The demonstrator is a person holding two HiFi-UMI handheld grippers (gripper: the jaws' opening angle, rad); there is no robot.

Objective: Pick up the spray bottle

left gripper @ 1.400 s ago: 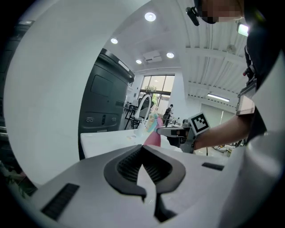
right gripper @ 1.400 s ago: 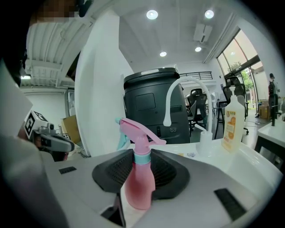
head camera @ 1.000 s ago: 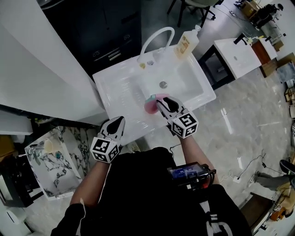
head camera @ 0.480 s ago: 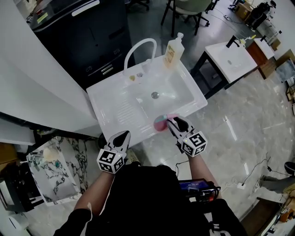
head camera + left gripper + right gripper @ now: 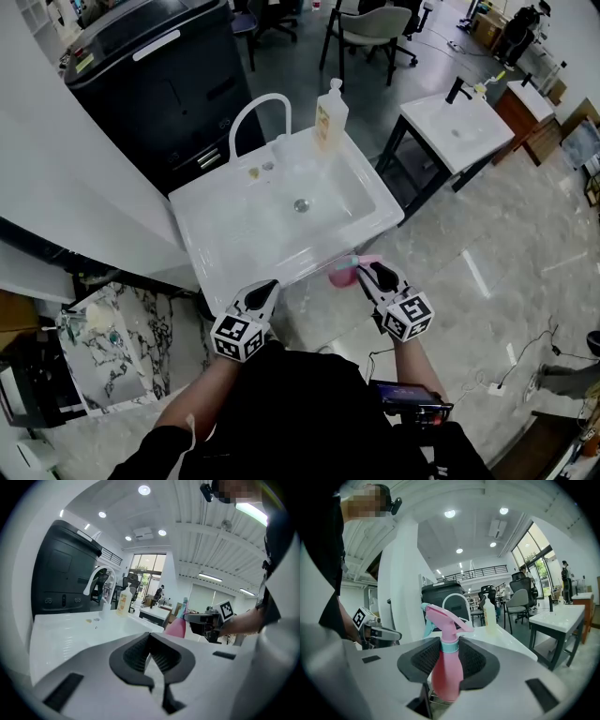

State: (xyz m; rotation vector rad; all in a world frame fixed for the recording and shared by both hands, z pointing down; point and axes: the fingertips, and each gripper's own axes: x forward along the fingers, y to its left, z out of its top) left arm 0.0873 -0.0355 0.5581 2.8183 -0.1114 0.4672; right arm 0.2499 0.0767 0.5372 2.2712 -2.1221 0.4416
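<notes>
A pink spray bottle (image 5: 446, 667) with a teal collar and pink trigger head stands upright between the pads of my right gripper (image 5: 450, 657), which is shut on its body. In the head view the right gripper (image 5: 372, 275) holds the spray bottle (image 5: 341, 275) over the floor, just off the front edge of the white sink (image 5: 234, 217). My left gripper (image 5: 261, 294) hangs near the sink's front edge on the left, its jaws together with nothing in them. From the left gripper (image 5: 150, 641) view, the spray bottle (image 5: 176, 627) shows to the right.
A curved white faucet (image 5: 251, 111) and a yellowish soap bottle (image 5: 329, 114) stand at the sink's back rim. Behind it is a black cabinet (image 5: 150, 80). A second white sink table (image 5: 457, 127) and a chair (image 5: 370, 23) stand to the right, a marble-patterned bin (image 5: 108, 342) to the left.
Both grippers drew back from the sink toward the person. The right one carried the spray bottle out of the basin and past the sink's front edge.
</notes>
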